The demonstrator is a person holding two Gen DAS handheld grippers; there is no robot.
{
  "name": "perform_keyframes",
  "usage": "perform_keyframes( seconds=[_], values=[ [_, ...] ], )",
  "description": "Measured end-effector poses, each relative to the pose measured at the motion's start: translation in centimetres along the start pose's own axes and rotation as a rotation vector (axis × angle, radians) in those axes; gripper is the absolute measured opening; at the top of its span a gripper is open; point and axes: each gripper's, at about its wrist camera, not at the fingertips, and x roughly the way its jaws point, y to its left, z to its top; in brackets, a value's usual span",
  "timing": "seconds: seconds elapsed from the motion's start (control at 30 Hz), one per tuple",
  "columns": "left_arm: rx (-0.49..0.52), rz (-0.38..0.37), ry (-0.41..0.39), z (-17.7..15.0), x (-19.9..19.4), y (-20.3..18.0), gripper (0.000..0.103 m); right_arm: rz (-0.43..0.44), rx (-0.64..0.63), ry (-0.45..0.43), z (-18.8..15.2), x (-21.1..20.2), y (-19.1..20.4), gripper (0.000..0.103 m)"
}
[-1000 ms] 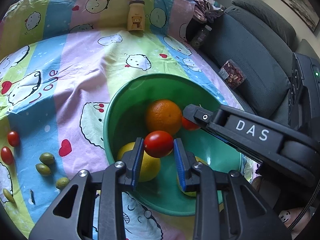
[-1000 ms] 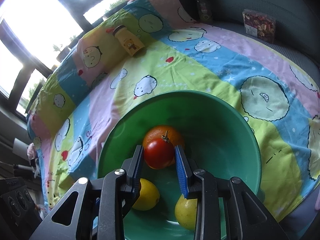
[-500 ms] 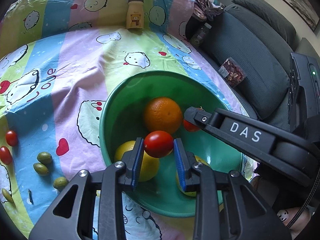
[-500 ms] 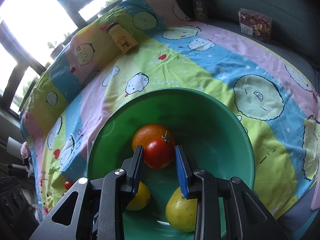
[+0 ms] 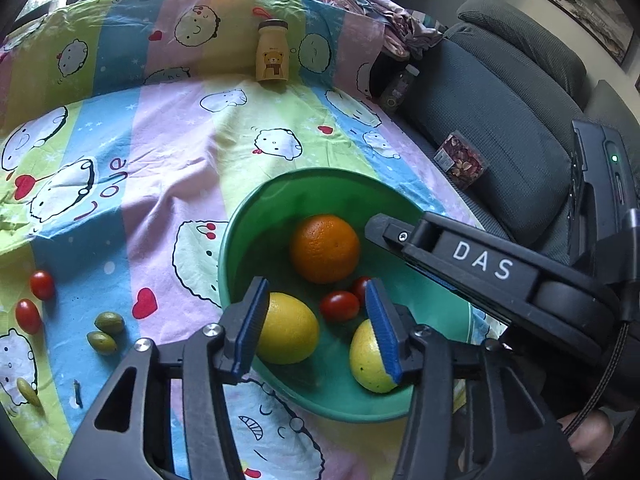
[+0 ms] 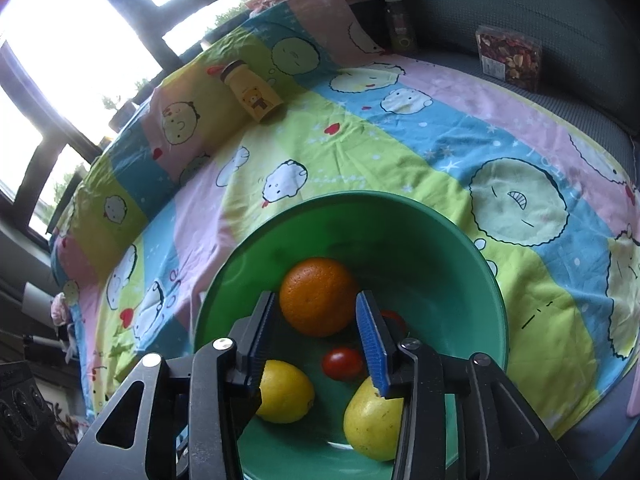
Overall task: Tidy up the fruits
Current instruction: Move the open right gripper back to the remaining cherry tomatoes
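Observation:
A green bowl (image 5: 256, 216) (image 6: 460, 240) holds an orange (image 5: 324, 248) (image 6: 318, 296), two yellow lemons (image 5: 286, 334) (image 5: 366, 360), and two cherry tomatoes (image 5: 339, 306) (image 5: 361, 286). My left gripper (image 5: 316, 326) is open and empty above the bowl. My right gripper (image 6: 316, 338) is open and empty over the bowl too; its arm (image 5: 480, 264) shows in the left wrist view. One tomato (image 6: 342, 363) lies below the right jaws. Two more cherry tomatoes (image 5: 42, 285) (image 5: 28, 316) and several green olives (image 5: 109, 322) lie on the cloth to the left.
A cartoon-print striped cloth (image 5: 172, 152) covers the table. A yellow bear bottle (image 5: 273, 56) (image 6: 252, 96) stands at the back. A grey sofa (image 5: 500, 128) at the right holds a packet of dried fruit (image 5: 460, 160) (image 6: 508, 56) and a dark bottle (image 5: 396, 88).
Both grippers have opened and let go of their cherry tomatoes, which now lie in the bowl. Both grippers have drawn back a little.

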Motion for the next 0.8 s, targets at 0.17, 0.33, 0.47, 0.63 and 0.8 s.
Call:
perform_keyframes(
  seconds=[0.17,0.33,0.47,0.63,0.8],
  values=[
    [0.004,0.015,-0.046,0.2,-2.1,0.3,0.066,0.023,-0.018,-0.042,0.0,-1.0,1.0,0.056],
    [-0.026,0.056,-0.1,0.2,-4.4,1.7,0.072,0.067,-0.053,-0.066,-0.2,-1.6,2.4,0.062],
    [-0.071,0.127,-0.137,-0.2,-6.3,3.7,0.073,0.113,-0.098,-0.074,-0.6,-2.0,4.2,0.063],
    [-0.152,0.233,-0.165,-1.2,-8.2,7.6,0.074,0.179,-0.169,-0.072,-1.5,-2.0,6.9,0.063],
    [-0.273,0.329,-0.182,-2.4,-9.6,12.7,0.074,0.234,-0.248,-0.059,-2.5,-1.4,9.9,0.063]
  ],
)
